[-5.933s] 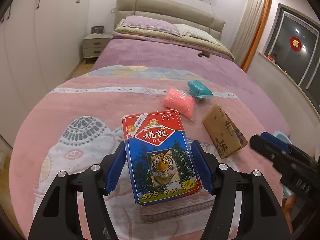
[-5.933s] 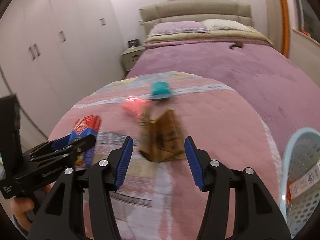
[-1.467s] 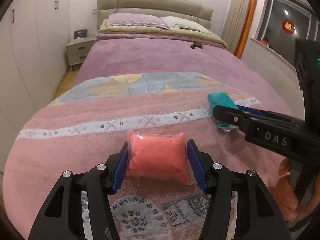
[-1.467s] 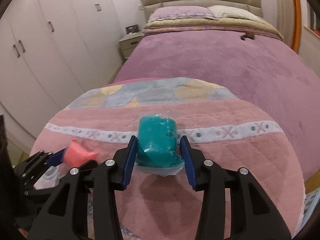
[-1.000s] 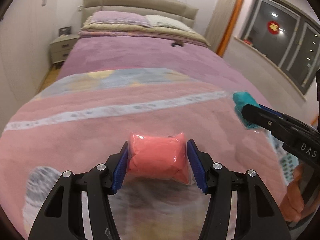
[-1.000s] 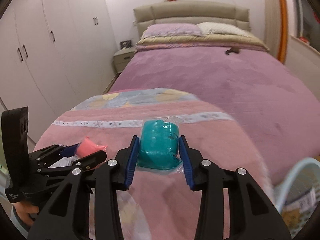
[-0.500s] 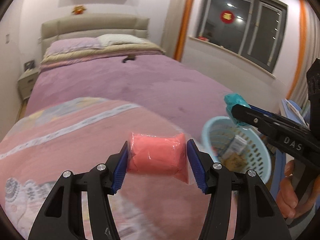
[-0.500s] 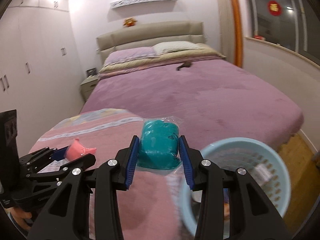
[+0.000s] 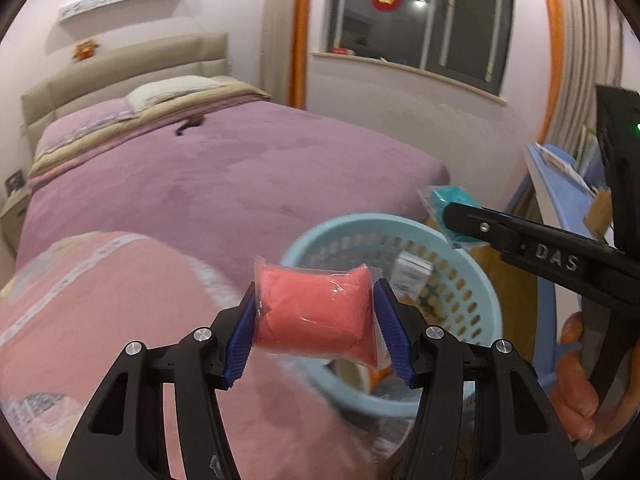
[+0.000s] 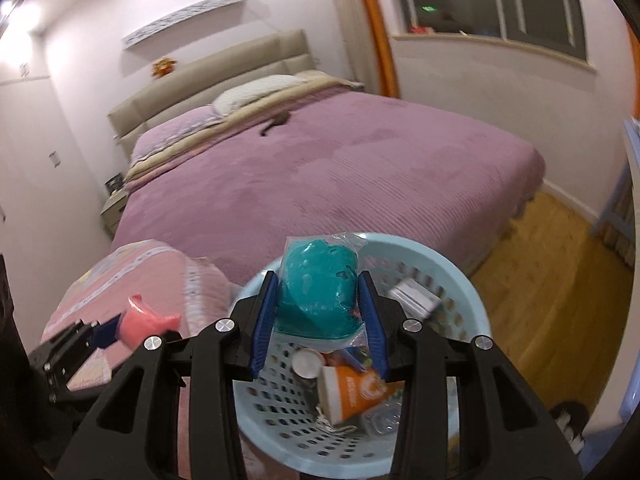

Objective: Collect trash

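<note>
My left gripper (image 9: pixel 316 320) is shut on a pink packet (image 9: pixel 316 310) wrapped in clear plastic, held in the air at the near left rim of a light blue perforated basket (image 9: pixel 316 240). My right gripper (image 10: pixel 318 312) is shut on a teal packet (image 10: pixel 318 294) in clear plastic, held above the basket (image 10: pixel 476 308). In the left wrist view the right gripper (image 9: pixel 452 216) reaches in from the right over the basket's far rim with the teal packet (image 9: pixel 450 196). In the right wrist view the left gripper (image 10: pixel 108 330) with the pink packet (image 10: pixel 146 322) sits at lower left.
The basket holds an orange cup (image 10: pixel 356 394), a small white box (image 10: pixel 416 298) and other trash. It stands on a wooden floor (image 10: pixel 540 288) beside the bed (image 10: pixel 340 176) with its purple cover and a pink quilt (image 9: pixel 100 312). A blue shelf (image 9: pixel 556 184) is at right. A hand (image 9: pixel 580 368) grips the right tool.
Both grippers have swung right, away from the pink quilt, carrying their packets to the blue basket. The basket now fills the lower middle of both views, and the views have rolled.
</note>
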Demonstrator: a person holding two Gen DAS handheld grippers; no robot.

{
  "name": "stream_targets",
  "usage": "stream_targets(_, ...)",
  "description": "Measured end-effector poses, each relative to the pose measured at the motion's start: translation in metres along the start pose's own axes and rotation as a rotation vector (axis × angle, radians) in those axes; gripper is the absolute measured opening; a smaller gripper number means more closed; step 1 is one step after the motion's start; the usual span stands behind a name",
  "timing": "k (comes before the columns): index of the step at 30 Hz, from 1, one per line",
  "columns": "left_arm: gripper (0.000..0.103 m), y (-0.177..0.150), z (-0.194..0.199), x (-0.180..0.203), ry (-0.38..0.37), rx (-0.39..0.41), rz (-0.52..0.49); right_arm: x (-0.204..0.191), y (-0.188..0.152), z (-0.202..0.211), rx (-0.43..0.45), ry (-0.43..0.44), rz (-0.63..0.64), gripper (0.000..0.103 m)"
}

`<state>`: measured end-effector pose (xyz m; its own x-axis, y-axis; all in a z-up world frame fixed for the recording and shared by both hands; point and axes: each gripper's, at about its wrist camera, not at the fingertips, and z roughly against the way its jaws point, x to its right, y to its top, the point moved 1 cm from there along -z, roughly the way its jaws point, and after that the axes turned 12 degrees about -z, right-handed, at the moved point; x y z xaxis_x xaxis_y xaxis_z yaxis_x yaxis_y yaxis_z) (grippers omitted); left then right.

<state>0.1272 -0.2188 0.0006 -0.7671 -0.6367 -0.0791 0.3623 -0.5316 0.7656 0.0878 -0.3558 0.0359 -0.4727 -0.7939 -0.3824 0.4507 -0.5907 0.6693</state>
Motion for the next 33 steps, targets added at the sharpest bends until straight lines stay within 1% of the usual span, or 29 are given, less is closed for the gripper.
stream_targets(2,0.055,0.004,-0.010,0.011,-0.016,-0.010,-0.023,0.010,0.002,-0.004,-0.011,-0.018,-0.027,0.037)
stream_targets(3,0.055,0.006,-0.014,0.014,-0.027,-0.013,-0.029,0.016,0.003,-0.006,-0.019,-0.020,-0.041,0.039)
stream_targets(5,0.056,0.008,-0.021,0.017,-0.061,-0.025,-0.027,0.022,0.001,-0.007,-0.029,-0.023,-0.063,0.039)
stream_targets(6,0.058,0.009,-0.022,0.017,-0.078,-0.026,-0.018,0.026,0.000,-0.008,-0.034,-0.025,-0.072,0.040)
stream_targets(7,0.066,0.010,-0.023,0.017,-0.102,-0.026,-0.004,0.029,0.001,-0.008,-0.038,-0.025,-0.080,0.040)
stream_targets(8,0.068,0.009,-0.023,0.016,-0.109,-0.022,0.007,0.033,0.000,-0.007,-0.038,-0.027,-0.085,0.040)
stream_targets(9,0.072,0.009,-0.022,0.014,-0.106,-0.018,0.016,0.034,0.000,-0.007,-0.037,-0.031,-0.087,0.040)
stream_targets(12,0.072,0.006,-0.021,0.013,-0.099,-0.019,0.019,0.038,-0.002,-0.005,-0.040,-0.023,-0.099,0.040)
stream_targets(16,0.072,0.000,-0.010,0.007,-0.088,-0.004,0.041,0.030,-0.006,0.001,-0.035,-0.013,-0.088,0.040)
stream_targets(24,0.076,-0.016,0.025,-0.005,-0.043,0.029,0.082,-0.002,-0.017,0.025,-0.008,0.045,-0.026,0.040)
stream_targets(25,0.078,-0.019,0.030,-0.007,-0.034,0.036,0.091,-0.006,-0.020,0.028,-0.005,0.051,-0.017,0.040)
stream_targets(27,0.082,-0.027,0.042,-0.012,-0.001,0.052,0.112,-0.015,-0.027,0.034,0.003,0.060,0.001,0.040)
stream_targets(29,0.082,-0.035,0.052,-0.017,0.034,0.064,0.127,-0.021,-0.032,0.038,0.008,0.065,0.014,0.040)
stream_targets(32,0.083,-0.048,0.068,-0.017,0.105,0.086,0.117,-0.032,-0.044,0.042,0.019,0.059,0.040,0.043)
stream_targets(33,0.085,-0.051,0.072,-0.018,0.122,0.096,0.116,-0.035,-0.048,0.043,0.024,0.053,0.050,0.043)
